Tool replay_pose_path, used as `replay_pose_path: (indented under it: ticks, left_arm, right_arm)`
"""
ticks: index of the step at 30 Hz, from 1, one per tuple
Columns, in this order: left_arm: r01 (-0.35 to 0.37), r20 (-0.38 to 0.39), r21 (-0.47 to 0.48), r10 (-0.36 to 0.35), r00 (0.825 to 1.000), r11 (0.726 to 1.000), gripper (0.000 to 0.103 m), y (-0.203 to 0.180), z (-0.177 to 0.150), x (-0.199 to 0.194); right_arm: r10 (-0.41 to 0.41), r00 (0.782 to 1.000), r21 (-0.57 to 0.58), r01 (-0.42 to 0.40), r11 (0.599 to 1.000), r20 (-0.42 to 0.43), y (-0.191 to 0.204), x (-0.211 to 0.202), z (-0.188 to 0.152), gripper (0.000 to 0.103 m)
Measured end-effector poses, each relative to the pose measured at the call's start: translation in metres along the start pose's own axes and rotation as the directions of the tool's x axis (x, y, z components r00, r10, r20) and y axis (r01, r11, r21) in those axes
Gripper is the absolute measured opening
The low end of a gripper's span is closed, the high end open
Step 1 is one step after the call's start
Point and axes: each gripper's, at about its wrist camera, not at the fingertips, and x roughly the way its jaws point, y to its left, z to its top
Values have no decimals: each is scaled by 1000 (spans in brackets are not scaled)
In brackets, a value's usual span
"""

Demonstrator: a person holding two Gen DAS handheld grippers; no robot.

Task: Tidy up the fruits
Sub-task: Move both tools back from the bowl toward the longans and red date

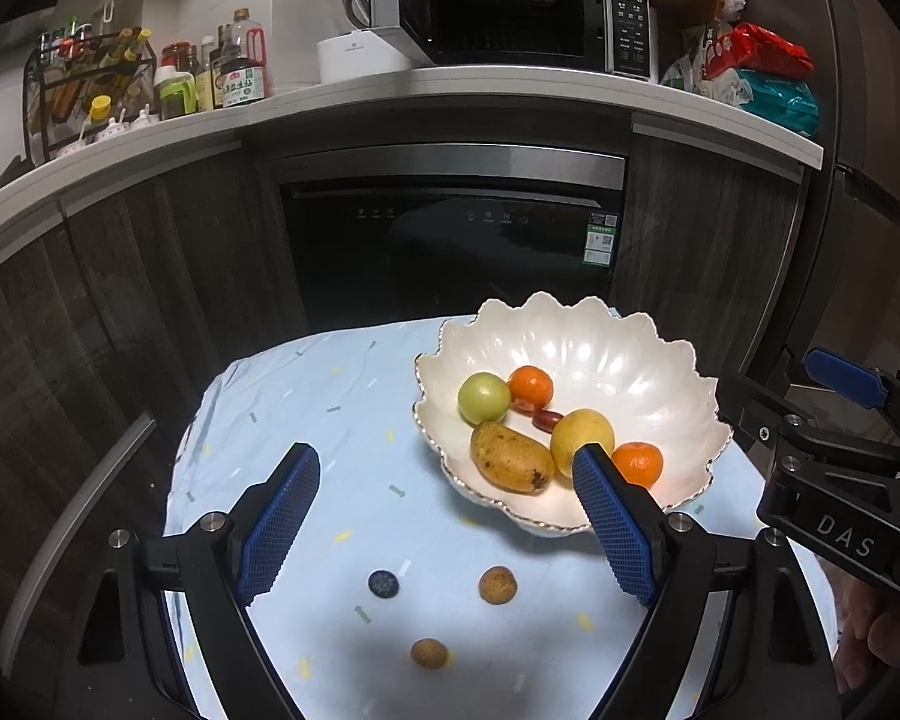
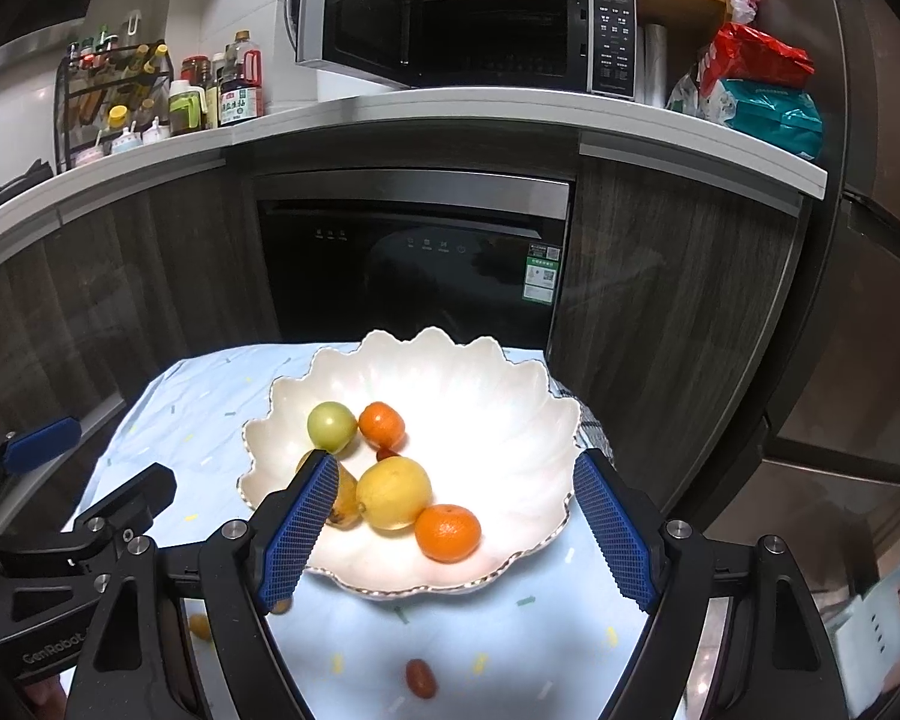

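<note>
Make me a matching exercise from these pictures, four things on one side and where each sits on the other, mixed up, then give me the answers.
Things:
1. green fruit
2. blueberry
3. soy sauce bottle
4. red date

Places:
A. on the cloth, in front of the right gripper
B. up on the kitchen counter
C. in the white bowl, next to an orange
D. on the cloth, in front of the left gripper, near two brown fruits

Pairs: 1-C, 2-D, 3-B, 4-A
</note>
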Motion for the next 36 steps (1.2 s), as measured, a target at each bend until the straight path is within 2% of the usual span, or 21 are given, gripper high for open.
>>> replay_pose_path:
  ticks: [23, 32, 36]
  left_arm:
    - [-37, -31, 19, 37, 999, 999, 81, 5, -41, 10]
    - [-43, -45, 21, 44, 998, 999, 79, 5, -60, 18]
    - [-40, -60, 25, 42, 997, 999, 72, 4, -71, 23]
  right_arm:
    - [14, 999, 8, -14, 1000, -37, 5, 10, -39, 81]
    - [23, 997, 1, -23, 1000, -74, 8, 19, -57, 76]
    - [27, 995, -5, -27, 1000, -93, 9, 24, -66, 76]
